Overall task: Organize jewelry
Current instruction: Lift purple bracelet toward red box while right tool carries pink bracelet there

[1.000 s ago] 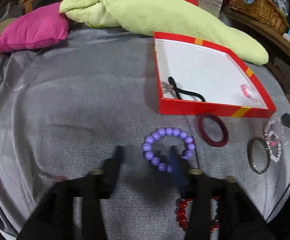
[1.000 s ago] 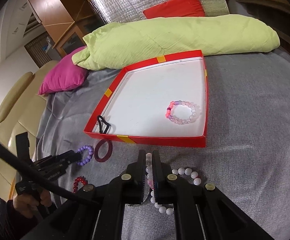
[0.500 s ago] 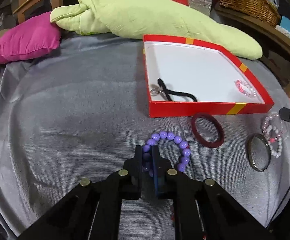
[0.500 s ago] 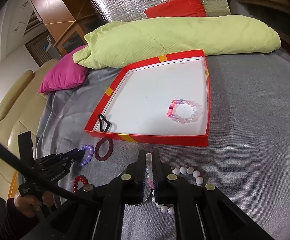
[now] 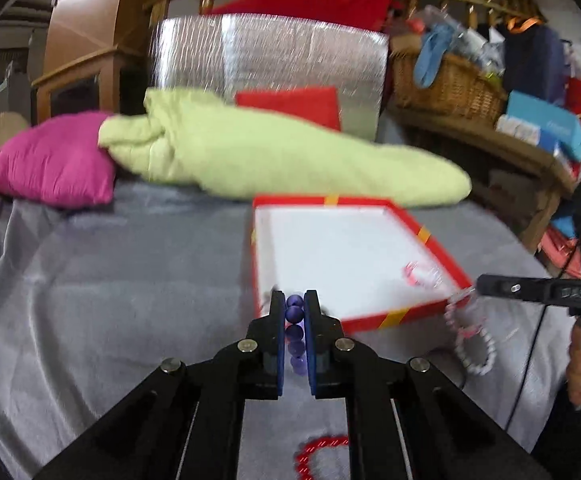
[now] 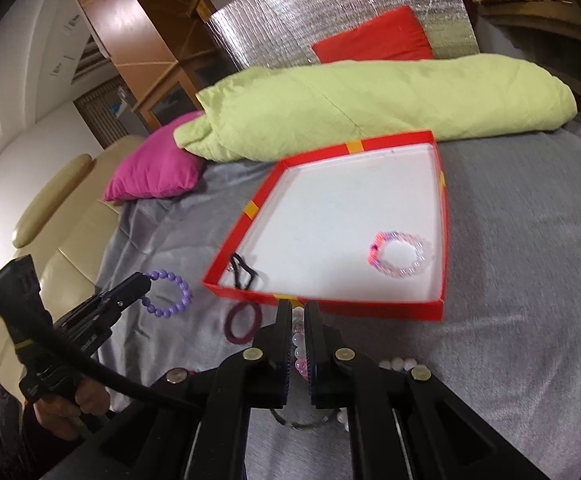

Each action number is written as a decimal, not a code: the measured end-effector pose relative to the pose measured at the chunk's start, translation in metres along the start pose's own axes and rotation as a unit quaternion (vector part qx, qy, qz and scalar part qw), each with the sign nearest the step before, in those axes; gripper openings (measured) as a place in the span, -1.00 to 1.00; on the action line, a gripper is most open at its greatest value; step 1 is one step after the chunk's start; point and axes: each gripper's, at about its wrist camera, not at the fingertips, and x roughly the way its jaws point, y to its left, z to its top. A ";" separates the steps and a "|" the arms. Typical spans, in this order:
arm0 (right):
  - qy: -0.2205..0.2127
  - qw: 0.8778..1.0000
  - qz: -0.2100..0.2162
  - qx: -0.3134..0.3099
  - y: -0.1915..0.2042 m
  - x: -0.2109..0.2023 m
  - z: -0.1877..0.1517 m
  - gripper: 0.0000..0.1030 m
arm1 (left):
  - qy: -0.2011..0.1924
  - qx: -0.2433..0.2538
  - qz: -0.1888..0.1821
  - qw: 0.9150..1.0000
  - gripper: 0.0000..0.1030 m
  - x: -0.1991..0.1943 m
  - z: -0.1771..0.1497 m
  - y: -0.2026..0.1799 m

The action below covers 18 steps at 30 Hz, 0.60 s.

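My left gripper (image 5: 294, 306) is shut on a purple bead bracelet (image 5: 294, 314) and holds it above the grey cloth, near the front left corner of the red box (image 5: 370, 322); it also shows in the right wrist view (image 6: 146, 278) with the bracelet (image 6: 178, 300) hanging from it. My right gripper (image 6: 298, 312) is shut on a white and pink bead bracelet (image 6: 299, 350), lifted near the box's front wall (image 6: 330, 308); from the left wrist view this bracelet (image 5: 470, 340) dangles from the right gripper (image 5: 478, 284). In the box lie a pink bead bracelet (image 6: 400, 254) and a black hair tie (image 6: 242, 274).
A dark red ring bracelet (image 6: 242, 318) lies on the cloth before the box. A red bead bracelet (image 5: 318, 454) lies near me. A metal bangle (image 6: 298, 420) and white beads (image 6: 398, 364) lie under my right gripper. A green duvet (image 6: 370, 100) and pink pillow (image 6: 154, 168) lie behind.
My left gripper closed on the purple bracelet and lifted it off the cloth toward the box. My right gripper rose with the white and pink bracelet.
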 end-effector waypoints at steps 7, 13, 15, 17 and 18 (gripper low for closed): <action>-0.009 1.000 -0.001 0.001 0.005 0.010 0.016 -0.86 | -0.008 0.015 -0.020 1.000 -0.82 0.013 0.013 -0.017; -0.017 1.000 0.002 -0.002 0.007 0.019 0.039 -0.86 | -0.002 0.030 -0.011 0.999 -0.82 0.031 0.030 -0.028; -0.019 1.000 0.005 0.003 0.005 0.023 0.047 -0.86 | 0.009 0.035 -0.001 0.999 -0.82 0.042 0.037 -0.030; -0.015 1.000 0.008 0.012 0.001 0.031 0.055 -0.86 | 0.019 0.040 0.011 0.999 -0.82 0.054 0.043 -0.032; -0.014 1.000 0.007 0.014 -0.001 0.035 0.058 -0.86 | 0.024 0.047 0.020 0.998 -0.82 0.061 0.045 -0.034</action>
